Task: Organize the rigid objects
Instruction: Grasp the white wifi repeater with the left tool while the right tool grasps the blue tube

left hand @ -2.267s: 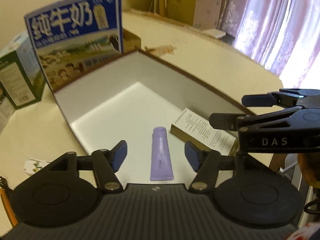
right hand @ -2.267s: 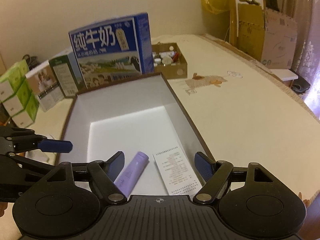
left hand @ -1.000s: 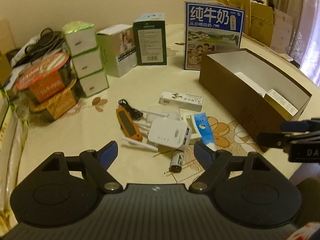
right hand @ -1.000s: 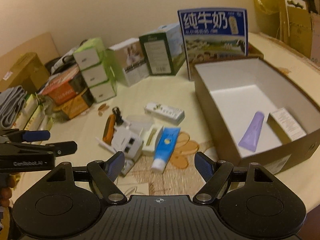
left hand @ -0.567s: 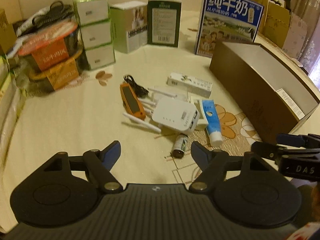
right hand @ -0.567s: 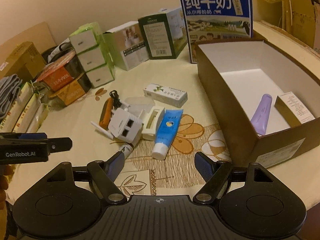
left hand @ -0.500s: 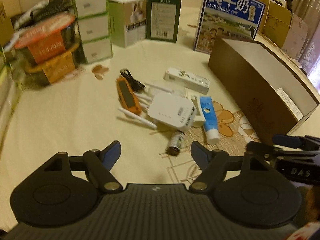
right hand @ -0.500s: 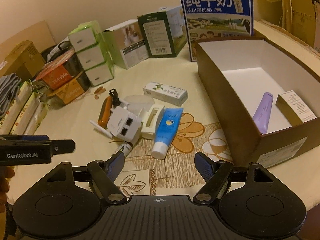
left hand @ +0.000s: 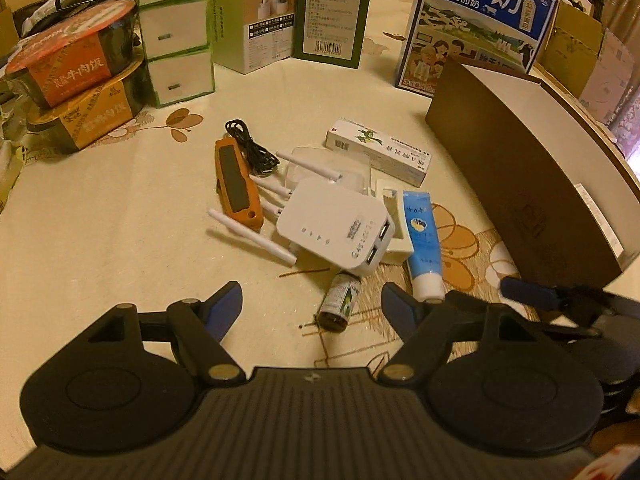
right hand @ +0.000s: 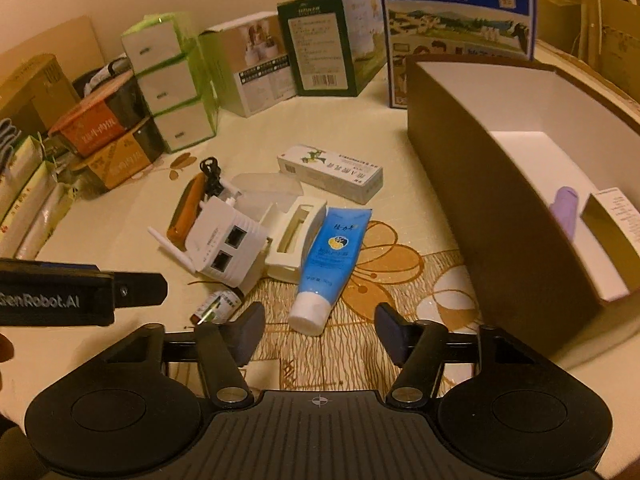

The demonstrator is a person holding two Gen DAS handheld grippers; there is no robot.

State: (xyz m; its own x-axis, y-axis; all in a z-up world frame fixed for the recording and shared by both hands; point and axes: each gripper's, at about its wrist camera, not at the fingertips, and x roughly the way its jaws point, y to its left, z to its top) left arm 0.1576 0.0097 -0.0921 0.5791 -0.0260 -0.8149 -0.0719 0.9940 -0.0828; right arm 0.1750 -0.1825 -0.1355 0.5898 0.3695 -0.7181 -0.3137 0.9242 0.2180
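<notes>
While you're hovering over the pile in the left wrist view, your left gripper (left hand: 312, 306) is sitting spread wide with nothing between the pads, and the small bottle (left hand: 340, 300) is lying right in the gap at lower centre. Above it the white router (left hand: 334, 224), orange tool (left hand: 238, 184), blue tube (left hand: 422, 236) and long white carton (left hand: 378, 150) are all waiting on the tablecloth (left hand: 100, 220). The brown box (left hand: 520, 168) is running along the right edge, and your other gripper is poking in at the lower right.

Over in the right wrist view, your right gripper (right hand: 319, 330) is also hanging open and empty, just below the blue tube's cap. Inside the box at the right edge you're only showing two things so far: a purple tube (right hand: 564, 210) and a small carton (right hand: 612, 220). So I'd say you're barely getting started, with most of the clutter needing to go in.
</notes>
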